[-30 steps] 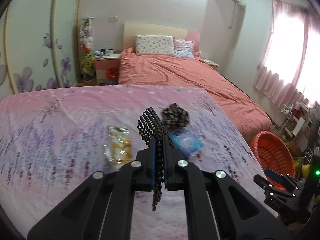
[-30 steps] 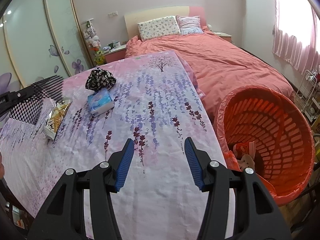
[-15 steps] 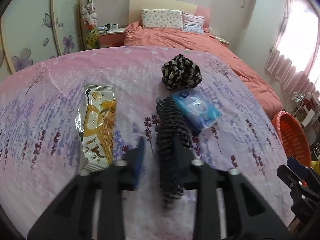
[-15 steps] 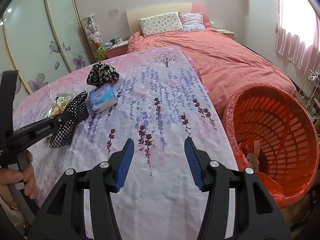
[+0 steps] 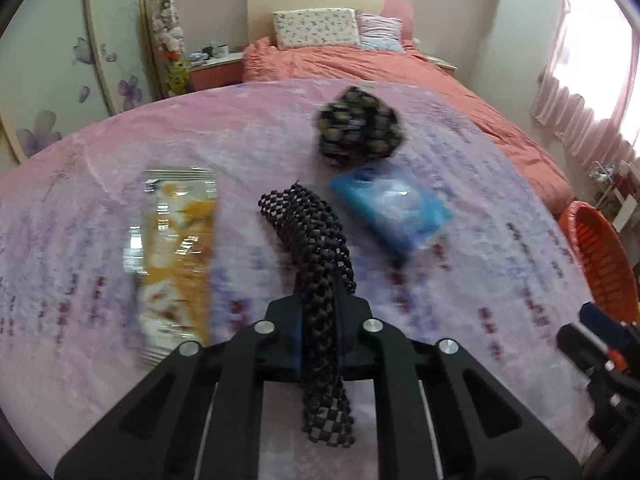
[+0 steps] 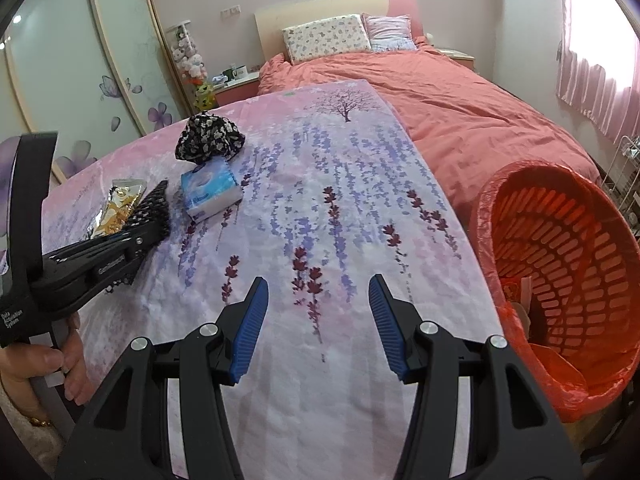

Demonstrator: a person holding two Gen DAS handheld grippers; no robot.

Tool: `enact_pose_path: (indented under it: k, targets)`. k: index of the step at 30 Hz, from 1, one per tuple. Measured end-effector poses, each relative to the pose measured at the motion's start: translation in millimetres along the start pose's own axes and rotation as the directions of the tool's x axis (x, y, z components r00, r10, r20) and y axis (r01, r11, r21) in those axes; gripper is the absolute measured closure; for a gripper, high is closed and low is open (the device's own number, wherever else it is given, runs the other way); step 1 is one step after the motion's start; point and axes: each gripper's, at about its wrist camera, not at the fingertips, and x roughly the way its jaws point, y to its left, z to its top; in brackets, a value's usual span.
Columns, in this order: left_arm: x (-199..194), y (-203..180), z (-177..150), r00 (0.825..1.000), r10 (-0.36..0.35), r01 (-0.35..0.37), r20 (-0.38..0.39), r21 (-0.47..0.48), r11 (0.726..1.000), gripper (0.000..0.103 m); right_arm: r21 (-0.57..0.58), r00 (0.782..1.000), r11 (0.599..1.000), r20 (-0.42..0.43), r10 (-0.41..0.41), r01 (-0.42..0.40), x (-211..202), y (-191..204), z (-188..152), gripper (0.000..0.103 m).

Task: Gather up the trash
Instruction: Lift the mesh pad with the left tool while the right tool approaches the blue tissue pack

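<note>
My left gripper [image 5: 320,300] sits low over the pink lavender-print cover [image 6: 340,208]. A black mesh cloth [image 5: 308,224] runs between its jaws, which are closing and pinch it. The cloth's far end rests on the cover. Left of it lies a yellow snack wrapper [image 5: 176,248], and to its right a blue tissue pack [image 5: 394,210]. Behind those sits a bunched black floral cloth [image 5: 358,126]. My right gripper [image 6: 318,320] hovers open over the cover's near edge with nothing between its fingers. An orange basket [image 6: 560,264] lined with a red bag stands at the right and holds some trash.
A person's hand [image 6: 36,364] holds the left gripper's handle at the lower left. A bed [image 6: 460,112] with a coral quilt and pillows fills the back. A wardrobe with flower prints lines the left wall. A wire rack [image 6: 628,184] stands by the curtained window.
The left gripper sank toward the cover. Its jaws spread around the black mesh cloth half a second ago and have closed on it again. The right gripper stayed put.
</note>
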Motion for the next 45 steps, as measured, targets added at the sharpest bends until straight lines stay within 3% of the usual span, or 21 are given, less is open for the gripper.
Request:
enact_pose_path:
  k: [3,6,10,16,21,26,31,34,41,45]
  targets:
    - [0,27,2,0.999,0.035,-0.034,0.004,-0.043,0.998,0.090,-0.010,1.000,1.000,0.002,0.010,-0.010,5,7,6,0.050]
    - [0,45,1,1.000,-0.006,0.006,0.001,-0.077,0.997,0.088,-0.021,1.000,1.000,0.010,0.021,-0.021,13,17,14,0.050]
    - [-1,48,1,1.000,-0.009,0.008,-0.002,-0.079,0.997,0.088,-0.043,0.999,0.999,0.022,0.034,-0.033,35,36,34,0.050]
    - [0,50,1,1.000,-0.012,0.012,-0.002,-0.086,0.996,0.086,-0.111,0.997,0.992,-0.046,0.058,-0.063,76,67,52,0.036]
    - [-1,50,0,1.000,-0.008,0.007,-0.003,-0.085,0.996,0.086,-0.139,0.997,0.988,-0.045,0.064,-0.070,82,80,60,0.030]
    - [-1,50,1,1.000,-0.009,0.009,-0.003,-0.087,0.996,0.086,-0.099,0.990,0.986,-0.065,0.126,-0.132,77,76,59,0.022]
    - [-1,52,0,1.000,-0.019,0.019,-0.002,-0.096,0.995,0.086,-0.110,0.993,0.989,-0.076,0.093,-0.101,85,85,59,0.024]
    - [-2,54,0,1.000,-0.021,0.021,-0.001,-0.099,0.995,0.086,-0.157,0.996,0.986,-0.078,0.037,-0.048,90,94,58,0.050]
    - [-2,53,0,1.000,-0.013,0.013,-0.003,-0.093,0.996,0.086,-0.095,0.997,0.995,-0.071,0.009,-0.016,63,57,39,0.050]
    - [-2,53,1,1.000,-0.007,0.007,-0.004,-0.087,0.996,0.086,-0.110,0.997,0.993,-0.062,-0.050,0.043,43,34,20,0.049]
